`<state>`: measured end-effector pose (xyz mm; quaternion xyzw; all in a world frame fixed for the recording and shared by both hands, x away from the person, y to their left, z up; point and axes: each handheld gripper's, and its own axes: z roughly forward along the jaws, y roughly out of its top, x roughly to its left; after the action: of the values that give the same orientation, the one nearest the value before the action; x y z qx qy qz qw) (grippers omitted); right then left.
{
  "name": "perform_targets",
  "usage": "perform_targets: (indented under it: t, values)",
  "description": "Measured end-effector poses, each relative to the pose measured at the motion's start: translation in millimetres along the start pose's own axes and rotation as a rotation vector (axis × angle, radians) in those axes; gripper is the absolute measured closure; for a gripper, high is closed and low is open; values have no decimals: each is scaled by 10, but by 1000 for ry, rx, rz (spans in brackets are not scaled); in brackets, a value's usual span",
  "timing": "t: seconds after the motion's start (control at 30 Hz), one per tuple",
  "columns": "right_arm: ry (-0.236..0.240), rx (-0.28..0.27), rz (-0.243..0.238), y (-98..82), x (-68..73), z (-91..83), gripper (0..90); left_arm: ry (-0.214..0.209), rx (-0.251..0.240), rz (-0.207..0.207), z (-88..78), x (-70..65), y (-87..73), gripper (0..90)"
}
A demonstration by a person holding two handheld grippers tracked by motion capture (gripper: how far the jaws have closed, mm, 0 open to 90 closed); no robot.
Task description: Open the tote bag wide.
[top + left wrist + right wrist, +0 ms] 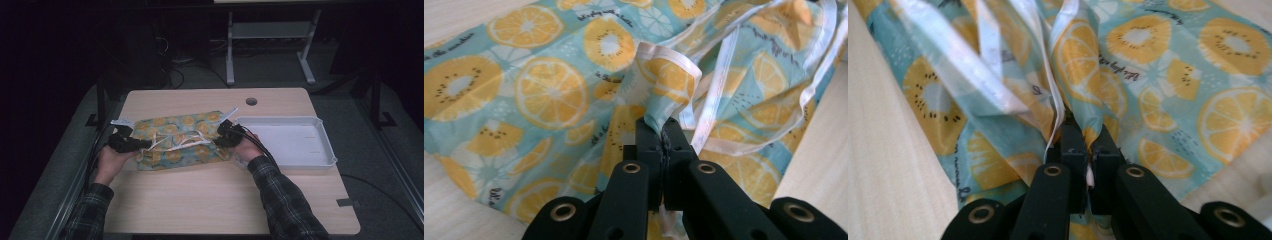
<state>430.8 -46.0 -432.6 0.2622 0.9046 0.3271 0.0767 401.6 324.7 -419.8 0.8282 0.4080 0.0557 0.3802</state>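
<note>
Both hands are pinching the fruit-print cloth (180,140): left hand-held gripper (663,131) is clamping a trimmed fold near the cloth's left end, right hand-held gripper (1087,142) is clamping a fold at its right end. The cloth is lying bunched on the wooden surface (210,200), white straps (172,142) tangled across it, so folding or bagging looks barely begun. A white tray (300,140) is sitting just beside it on the right, crowding that side; table legs are standing on the floor beyond.
</note>
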Motion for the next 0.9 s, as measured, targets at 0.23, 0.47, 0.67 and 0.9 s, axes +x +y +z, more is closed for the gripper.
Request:
perform_targets:
  t: [0.23,0.47,0.67,0.9]
  values:
    - [22,15,-38,-50,105,-25,873,-28,11,19,-22,-78,-43,891]
    - [57,33,-85,-105,242,-88,872,-67,24,22,-106,-162,-156,891]
    - [91,34,-125,-187,403,-155,873,-90,35,33,-236,-297,-271,891]
    - [106,43,-168,-288,566,-255,871,-117,52,47,-400,-499,-431,891]
